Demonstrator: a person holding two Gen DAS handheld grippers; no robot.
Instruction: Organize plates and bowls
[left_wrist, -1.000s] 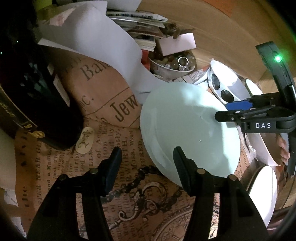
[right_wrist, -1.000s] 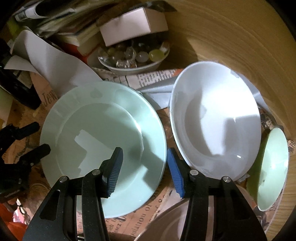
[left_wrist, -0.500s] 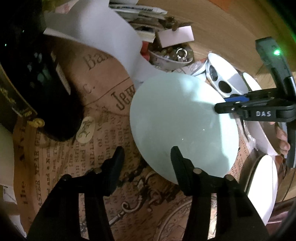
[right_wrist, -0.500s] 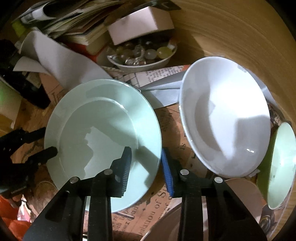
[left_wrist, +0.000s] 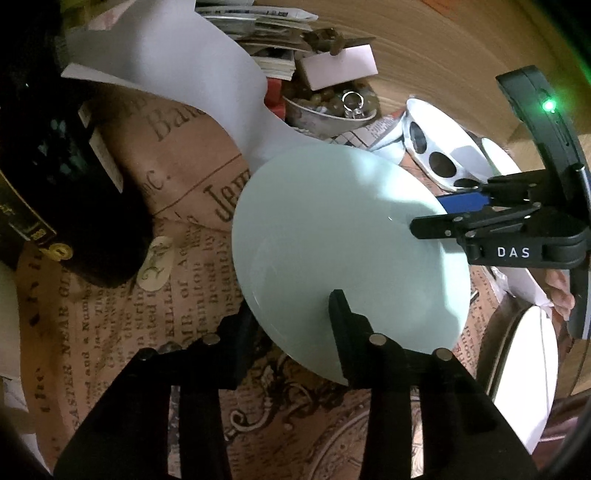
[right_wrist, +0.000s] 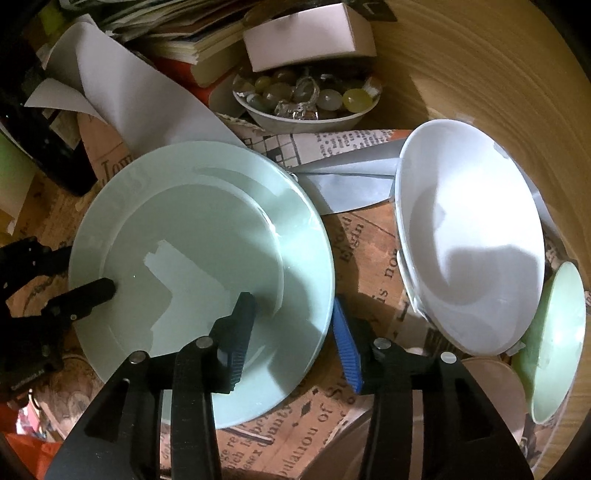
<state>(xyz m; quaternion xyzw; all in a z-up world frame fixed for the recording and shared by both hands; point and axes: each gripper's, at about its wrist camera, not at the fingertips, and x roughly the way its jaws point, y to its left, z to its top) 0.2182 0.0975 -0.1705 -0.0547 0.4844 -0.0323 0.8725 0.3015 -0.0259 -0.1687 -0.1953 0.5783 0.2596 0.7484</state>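
Note:
A pale green plate (left_wrist: 343, 236) lies on a newspaper-print cloth (left_wrist: 110, 314). My left gripper (left_wrist: 291, 306) straddles its near left rim, one finger on top and the other tucked under the edge. The jaws are closing, and a gap still shows. My right gripper (right_wrist: 291, 302) straddles the opposite rim of the pale green plate (right_wrist: 199, 236), black finger over the plate, blue-padded finger outside it. Its jaws are opening and do not press the rim. Each gripper shows in the other's view: right gripper (left_wrist: 430, 212), left gripper (right_wrist: 85, 269).
A white deep plate (right_wrist: 469, 240) leans at the right, with a green bowl (right_wrist: 557, 339) and a pinkish dish (right_wrist: 491, 387) beside it. Behind stand a small bowl of stones and rings (right_wrist: 306, 99), a box (right_wrist: 310, 37), books, loose white paper (right_wrist: 129, 99) and a dark object (left_wrist: 55, 166).
My left gripper's jaws have narrowed around the green plate's rim, and its left finger has slipped under the edge. My right gripper's jaws narrowed, then widened again at the opposite rim.

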